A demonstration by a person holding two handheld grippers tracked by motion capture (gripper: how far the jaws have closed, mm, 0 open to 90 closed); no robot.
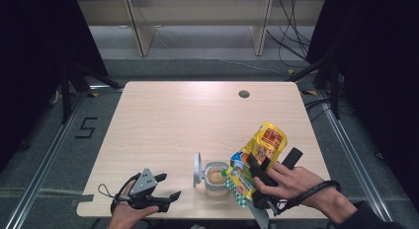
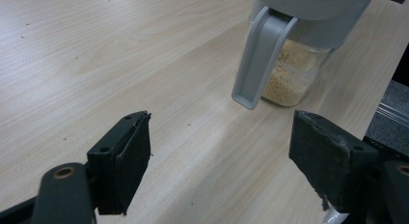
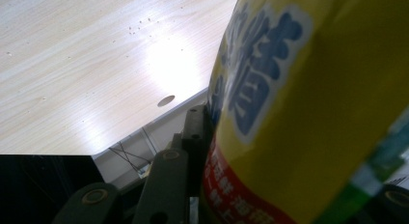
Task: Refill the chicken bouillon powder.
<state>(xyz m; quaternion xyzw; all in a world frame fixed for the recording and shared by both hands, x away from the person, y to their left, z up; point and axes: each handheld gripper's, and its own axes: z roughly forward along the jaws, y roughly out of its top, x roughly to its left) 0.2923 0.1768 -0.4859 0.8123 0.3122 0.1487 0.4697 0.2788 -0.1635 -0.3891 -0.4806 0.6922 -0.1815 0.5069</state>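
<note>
On the table (image 1: 163, 115), the jar (image 1: 216, 178) stands between the left claw (image 1: 165, 189) and the pouch (image 1: 256, 162).

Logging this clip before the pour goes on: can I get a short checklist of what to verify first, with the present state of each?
1. Right gripper clamped on the pouch: ok.
2. Jar lid flipped open: ok.
3. Pouch spout over the jar mouth: ok, it is tipped toward it from the right.
4. Jar steadied by the left gripper: not ok, its jaws stand open, short of the jar.
5. Room left in the jar: cannot tell; granules show partway up.
6. Grains flowing: cannot tell.
</note>
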